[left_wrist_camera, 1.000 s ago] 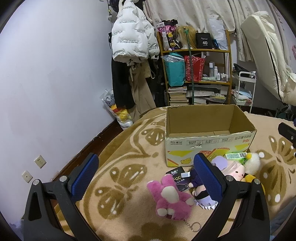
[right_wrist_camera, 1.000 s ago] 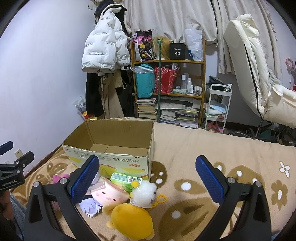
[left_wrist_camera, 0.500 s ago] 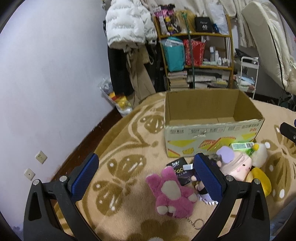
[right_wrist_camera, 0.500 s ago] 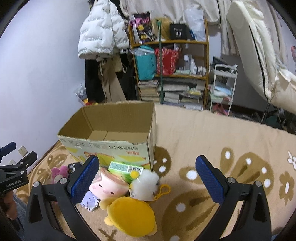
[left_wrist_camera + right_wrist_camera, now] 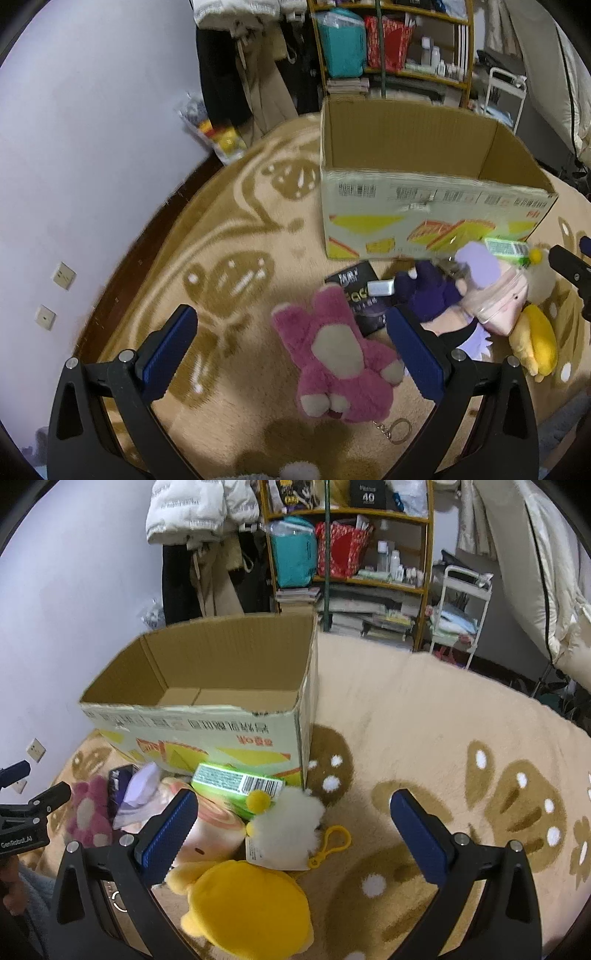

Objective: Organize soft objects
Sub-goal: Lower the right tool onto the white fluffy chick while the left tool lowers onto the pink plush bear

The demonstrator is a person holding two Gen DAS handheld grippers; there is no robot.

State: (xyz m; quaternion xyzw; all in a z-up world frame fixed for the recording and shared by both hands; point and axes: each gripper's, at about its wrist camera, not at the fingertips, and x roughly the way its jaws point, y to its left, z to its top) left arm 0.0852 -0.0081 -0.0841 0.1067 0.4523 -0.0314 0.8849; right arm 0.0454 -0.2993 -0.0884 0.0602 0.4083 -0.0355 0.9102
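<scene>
Two hand-held grippers hang over a heap of soft toys on a patterned blanket, both with fingers spread wide and nothing between them. Farthest left, the left hand-held gripper hovers above a pink plush bear that lies face up, its keyring toward the camera. Next comes a dark packet, then a purple doll and a pink round-faced plush. The right hand-held gripper is poised over a yellow plush, with a white fluffy toy and its yellow clip just beyond. Behind everything stands the open cardboard box, and what shows of its floor is bare.

The step in hand looks like a first pick. To do it well, I would lower the left fingers astride the bear's belly, close gently on the plush rather than the keyring, then lift clear of the box wall before letting go.

Only the left view shows the bear whole — the right sees a sliver of it past the left tool. Only the right view shows the green carton lying against the box front, and the box floor.
</scene>
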